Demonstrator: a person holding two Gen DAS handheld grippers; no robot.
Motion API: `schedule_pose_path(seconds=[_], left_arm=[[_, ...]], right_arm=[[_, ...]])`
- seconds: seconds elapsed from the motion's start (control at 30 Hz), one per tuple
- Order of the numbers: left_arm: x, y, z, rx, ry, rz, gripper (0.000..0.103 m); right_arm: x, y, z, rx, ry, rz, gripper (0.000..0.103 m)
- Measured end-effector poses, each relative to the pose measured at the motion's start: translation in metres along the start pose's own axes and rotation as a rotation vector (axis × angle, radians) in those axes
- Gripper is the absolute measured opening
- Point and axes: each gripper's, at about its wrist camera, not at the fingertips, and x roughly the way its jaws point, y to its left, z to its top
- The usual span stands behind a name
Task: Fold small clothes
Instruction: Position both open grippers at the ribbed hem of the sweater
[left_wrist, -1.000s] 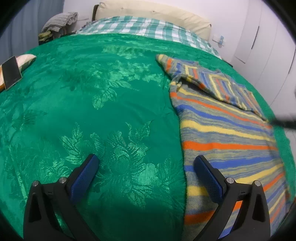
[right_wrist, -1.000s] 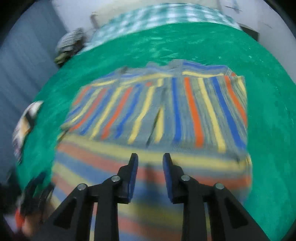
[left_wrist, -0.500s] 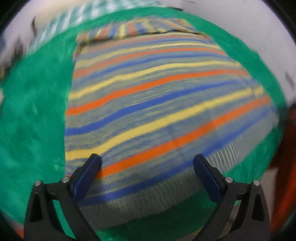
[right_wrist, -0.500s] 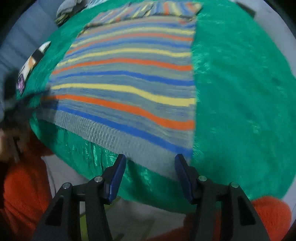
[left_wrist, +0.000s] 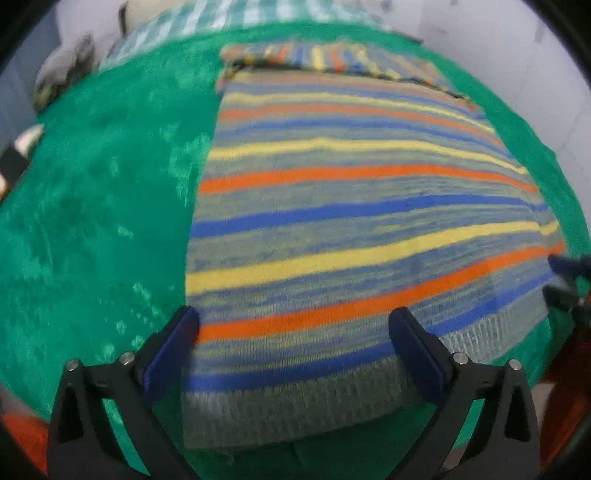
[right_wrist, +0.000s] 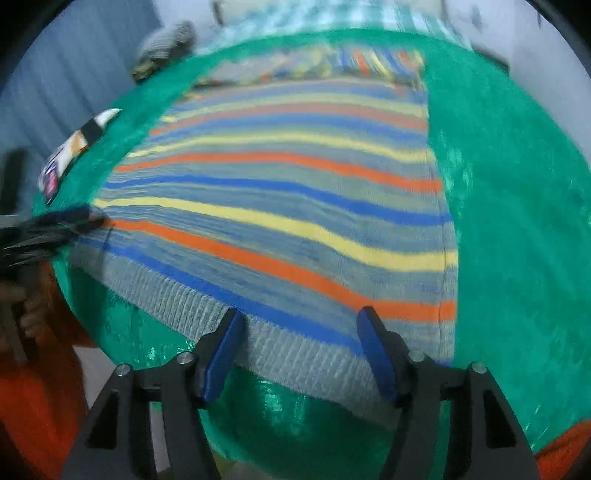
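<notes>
A knitted sweater (left_wrist: 351, 221) with orange, yellow and blue stripes lies flat on a green bedspread (left_wrist: 92, 221), with its sleeves folded across the far end. Its grey ribbed hem (left_wrist: 295, 406) is nearest me, at the bed's front edge. My left gripper (left_wrist: 293, 321) hangs open and wide over the hem's left corner, its pads pressing nothing. In the right wrist view the sweater (right_wrist: 295, 206) fills the middle. My right gripper (right_wrist: 301, 319) hovers over the hem's right part; its jaws are opening and the cloth lies under them, not gripped.
A checked pillow (left_wrist: 240, 14) and a heap of clothes (right_wrist: 166, 40) sit at the head of the bed. A flat patterned item (right_wrist: 85, 136) lies on the bedspread's left side. The person's orange clothing (right_wrist: 33, 406) is below the bed's front edge.
Both grippers have come back from the sweater's far part to its near hem. The right jaws have spread wider. The left view swung from bare bedspread onto the sweater.
</notes>
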Motion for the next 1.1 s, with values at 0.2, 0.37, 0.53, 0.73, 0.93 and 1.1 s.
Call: schedule_pose_path(seconds=[0.2, 0.37, 0.53, 0.73, 0.93, 1.1], left_arm=[[0.002, 0.0, 0.0, -0.016, 0.015, -0.004, 0.103], [0.002, 0.0, 0.003, -0.004, 0.024, 0.005, 0.103], [-0.003, -0.001, 0.0, -0.012, 0.023, 0.017, 0.103], [-0.012, 0.002, 0.0, -0.037, 0.033, 0.009, 0.102], [-0.038, 0.022, 0.002, -0.108, -0.066, 0.02, 0.102], [-0.034, 0.037, 0.001, -0.121, -0.036, 0.086, 0.102]], right_arm=[[0.007, 0.001, 0.005, 0.008, -0.008, -0.001, 0.076], [0.003, 0.012, -0.004, -0.024, -0.011, -0.015, 0.086], [0.003, 0.014, -0.006, -0.035, -0.015, -0.021, 0.087], [0.002, 0.013, -0.007, -0.035, -0.014, -0.019, 0.087], [-0.005, 0.007, -0.008, 0.012, -0.033, 0.021, 0.087], [-0.007, 0.01, -0.006, 0.013, -0.038, 0.01, 0.087]])
